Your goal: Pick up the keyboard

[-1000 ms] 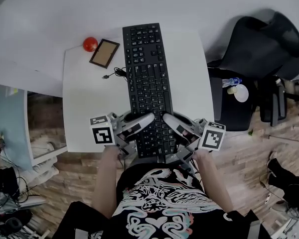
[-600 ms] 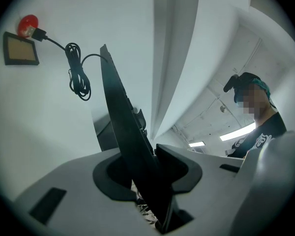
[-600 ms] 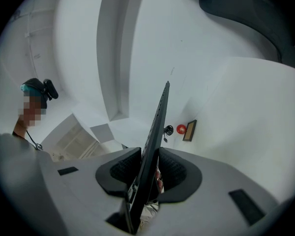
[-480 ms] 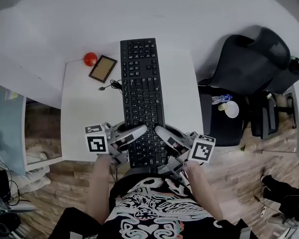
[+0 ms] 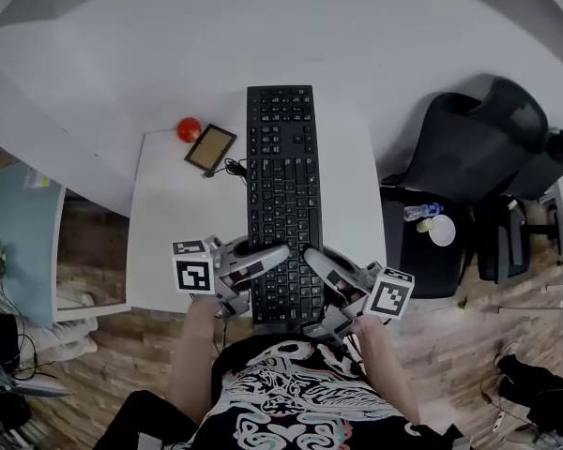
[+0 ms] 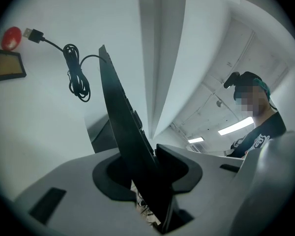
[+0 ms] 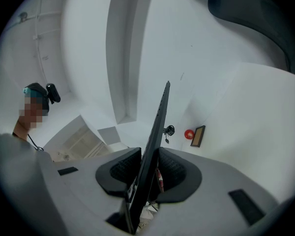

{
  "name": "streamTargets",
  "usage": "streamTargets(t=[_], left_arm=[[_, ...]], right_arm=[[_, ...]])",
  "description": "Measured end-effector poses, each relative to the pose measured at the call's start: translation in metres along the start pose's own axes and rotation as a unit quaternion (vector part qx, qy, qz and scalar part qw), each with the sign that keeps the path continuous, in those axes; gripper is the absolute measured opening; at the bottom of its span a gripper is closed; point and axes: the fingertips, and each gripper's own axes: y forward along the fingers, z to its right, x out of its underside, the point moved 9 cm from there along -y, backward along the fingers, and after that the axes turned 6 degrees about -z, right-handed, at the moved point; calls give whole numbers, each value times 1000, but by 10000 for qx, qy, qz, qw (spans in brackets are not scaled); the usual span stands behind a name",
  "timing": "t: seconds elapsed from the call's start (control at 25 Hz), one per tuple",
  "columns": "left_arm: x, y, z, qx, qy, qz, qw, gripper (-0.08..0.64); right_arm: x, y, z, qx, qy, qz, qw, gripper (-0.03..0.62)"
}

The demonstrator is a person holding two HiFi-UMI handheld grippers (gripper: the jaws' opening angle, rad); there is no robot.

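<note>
Gripped the keyboard (image 5: pixel 281 195) by its near short end, left gripper (image 5: pixel 270 254) at the left corner and right gripper (image 5: pixel 315 257) at the right. Found each pair of jaws pinching the thin black slab, pads pressed on its top and underside, seen edge-on in both gripper views. Judged the keyboard already clear of the white table (image 5: pixel 164 242), held out lengthwise away from the body, far end reaching past the table's back edge.

Called for an even, firm squeeze on both sides. Long board, all its weight out in front of the grip, so likely to droop or twist if one hand slackened or rose ahead of the other. Best lifted with both hands level and together, without rolling the wrists.

Saw the cable (image 6: pixel 76 77) coiled on the table left of the keyboard, plug (image 6: pixel 33 34) loose at its end. Likely to drag or swing once pulled up, so worth a slow rise. Noted a red ball (image 5: pixel 189 128) and a small framed board (image 5: pixel 210 148) near the back left corner, close to the cable and liable to be swept by it. Spotted a dark chair (image 5: pixel 479 148) off to the right and a bottle (image 5: pixel 418 212) on a dark stand beside the table, both well apart from the keyboard. Saw nothing above or ahead to block the lift.
</note>
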Motion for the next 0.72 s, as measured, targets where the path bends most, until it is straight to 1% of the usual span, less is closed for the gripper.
streamTargets(t=[0.2, 0.28, 0.36, 0.44, 0.72], left_arm=[[7, -1, -13, 150, 52, 63, 9999, 126], [-1, 0, -3, 173, 123, 43, 9998, 126], [-10, 1, 12, 160, 191, -13, 9997, 126], [-13, 1, 17, 138, 223, -23, 9997, 126], [-3, -2, 8, 75, 175, -26, 9998, 127]], right_arm=[[6, 0, 9, 4, -73, 76, 9999, 123], [2, 0, -2, -48, -85, 156, 9998, 123], [-2, 0, -16, -83, -107, 225, 9997, 121], [-4, 0, -20, -53, -198, 209, 9996, 117], [4, 0, -9, -16, -165, 144, 9998, 117]])
